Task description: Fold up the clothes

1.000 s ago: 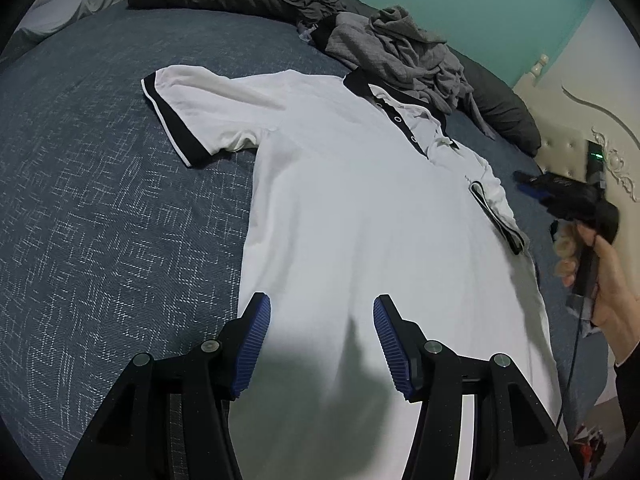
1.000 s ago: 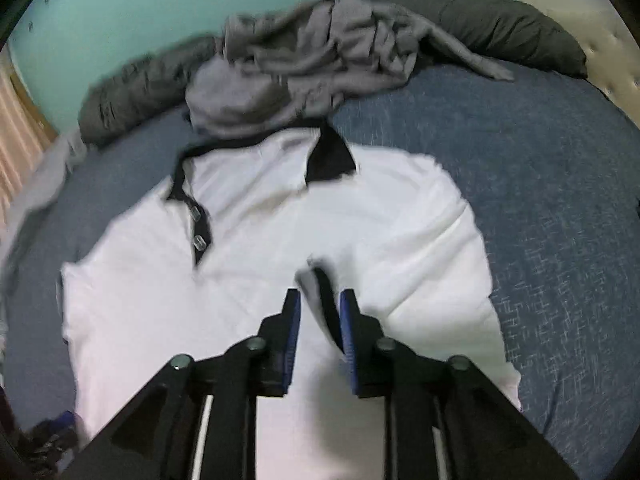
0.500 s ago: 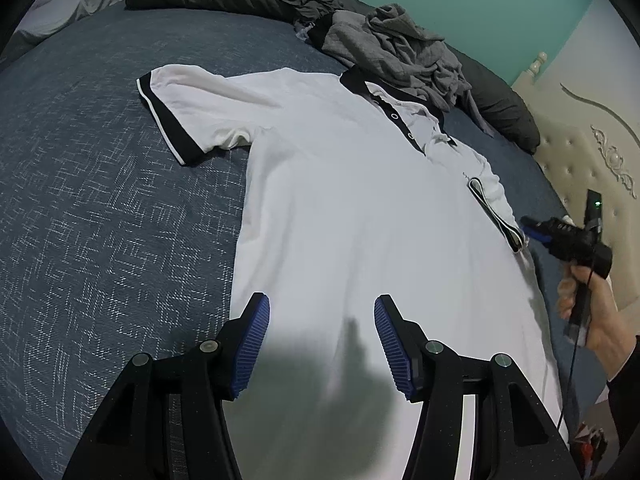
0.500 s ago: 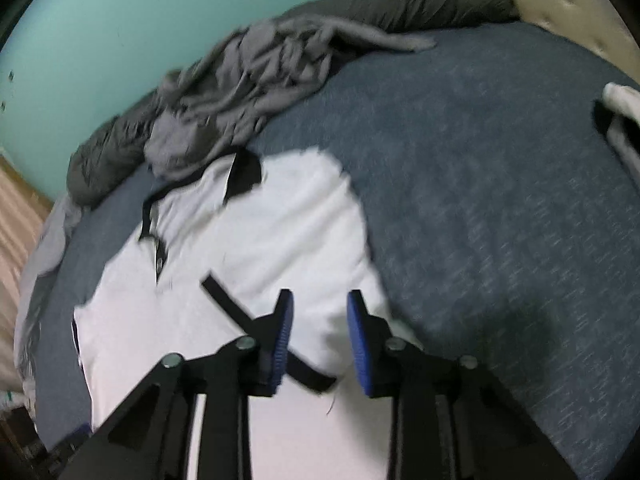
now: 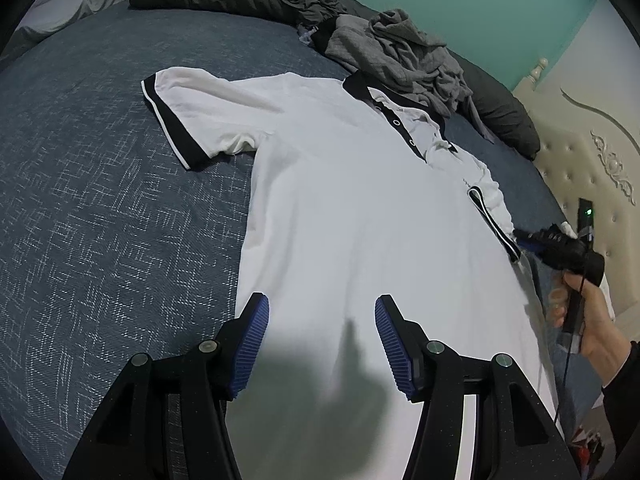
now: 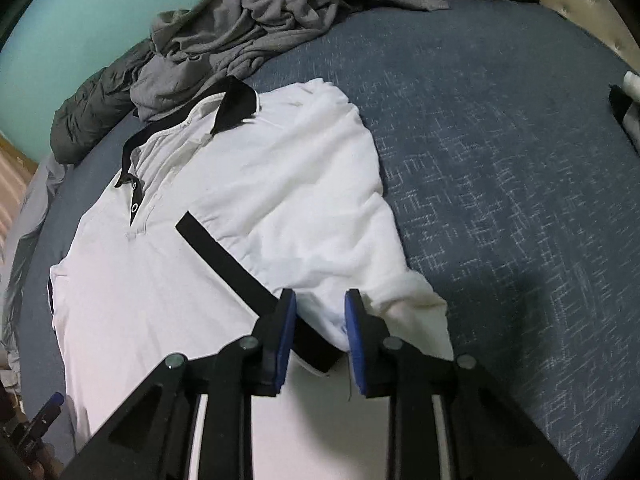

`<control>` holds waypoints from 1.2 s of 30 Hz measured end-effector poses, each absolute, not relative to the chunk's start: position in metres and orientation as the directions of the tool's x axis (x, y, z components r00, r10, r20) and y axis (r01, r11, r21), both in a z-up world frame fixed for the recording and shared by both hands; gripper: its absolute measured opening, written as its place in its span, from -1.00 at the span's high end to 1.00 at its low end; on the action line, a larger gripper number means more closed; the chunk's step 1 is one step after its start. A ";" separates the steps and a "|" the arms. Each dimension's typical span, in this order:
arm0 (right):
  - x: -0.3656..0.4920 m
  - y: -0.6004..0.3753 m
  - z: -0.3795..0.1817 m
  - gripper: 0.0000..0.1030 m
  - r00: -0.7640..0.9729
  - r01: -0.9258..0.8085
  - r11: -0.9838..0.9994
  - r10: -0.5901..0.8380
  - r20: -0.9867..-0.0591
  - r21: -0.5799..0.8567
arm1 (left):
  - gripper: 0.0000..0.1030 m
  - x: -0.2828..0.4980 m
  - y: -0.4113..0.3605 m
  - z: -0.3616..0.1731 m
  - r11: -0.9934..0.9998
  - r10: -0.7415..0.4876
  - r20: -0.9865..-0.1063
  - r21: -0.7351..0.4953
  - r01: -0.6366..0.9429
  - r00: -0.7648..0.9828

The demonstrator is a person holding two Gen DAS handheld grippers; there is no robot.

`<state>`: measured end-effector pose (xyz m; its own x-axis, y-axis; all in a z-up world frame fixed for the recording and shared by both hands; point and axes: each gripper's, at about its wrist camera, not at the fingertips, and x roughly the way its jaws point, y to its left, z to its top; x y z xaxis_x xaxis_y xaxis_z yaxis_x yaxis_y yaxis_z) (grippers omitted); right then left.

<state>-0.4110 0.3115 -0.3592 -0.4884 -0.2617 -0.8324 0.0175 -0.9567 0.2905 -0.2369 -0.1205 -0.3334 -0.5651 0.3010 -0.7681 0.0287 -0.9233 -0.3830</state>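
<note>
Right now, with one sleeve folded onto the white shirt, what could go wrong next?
1. The right gripper stands open around the folded sleeve; pulling back carelessly may drag its black cuff and undo the fold.
2. The grey clothes pile seems to touch the collar, so moving the shirt may snag it.
3. The left gripper hovers open above the hem; gripping there could wrinkle the flat white shirt.

My left wrist camera sits low over the hem end of the white polo shirt, looking steeply down and along it toward the collar and the grey clothes pile. My right wrist camera hangs closer, over the folded-in sleeve at the shirt's side, facing the same pile. Both share shirt, pile and blue bedspread (my left view even catches my right gripper).
</note>
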 end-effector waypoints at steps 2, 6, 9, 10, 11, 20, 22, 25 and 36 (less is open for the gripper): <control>-0.412 0.313 -0.347 0.52 -0.540 0.023 -0.950 -0.274 -0.796 0.311 | -0.16 -0.237 -0.122 -0.333 -0.923 0.300 -0.767 -0.384 0.031 -0.568; -0.430 0.310 -0.331 0.52 -0.573 0.032 -0.944 -0.286 -0.768 0.327 | -0.17 -0.238 -0.124 -0.335 -0.922 0.301 -0.769 -0.386 0.036 -0.564; -0.452 0.303 -0.328 0.52 -0.573 0.034 -0.950 -0.273 -0.773 0.311 | -0.17 -0.240 -0.125 -0.336 -0.921 0.300 -0.769 -0.388 0.038 -0.565; -0.458 0.301 -0.329 0.52 -0.569 0.036 -0.951 -0.272 -0.776 0.308 | -0.17 -0.240 -0.125 -0.336 -0.921 0.300 -0.768 -0.388 0.038 -0.565; -0.461 0.300 -0.332 0.52 -0.561 0.042 -0.950 -0.280 -0.779 0.311 | -0.17 -0.240 -0.125 -0.336 -0.921 0.300 -0.769 -0.387 0.038 -0.565; -0.458 0.275 -0.366 0.50 -0.462 0.138 -0.945 -0.327 -0.824 0.298 | -0.17 -0.242 -0.124 -0.337 -0.923 0.303 -0.773 -0.384 0.029 -0.558; -0.450 0.287 -0.354 0.50 -0.506 0.126 -0.935 -0.348 -0.790 0.331 | -0.17 -0.242 -0.122 -0.335 -0.924 0.303 -0.772 -0.382 0.027 -0.559; -0.436 0.325 -0.333 0.47 -0.592 0.055 -0.926 -0.332 -0.734 0.374 | -0.17 -0.243 -0.117 -0.327 -0.921 0.318 -0.762 -0.390 0.007 -0.565; -0.383 0.422 -0.366 0.17 -0.616 -0.206 -0.792 -0.351 -0.705 0.574 | -0.17 -0.337 -0.028 -0.292 -0.916 0.393 -0.767 -0.373 -0.146 -0.508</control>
<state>-0.3826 0.4217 -0.3658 -0.6164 -0.3507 -0.7051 -0.2060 -0.7924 0.5742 -0.3367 -0.0275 -0.2917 -0.5076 0.3926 -0.7670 -0.1459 -0.9165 -0.3726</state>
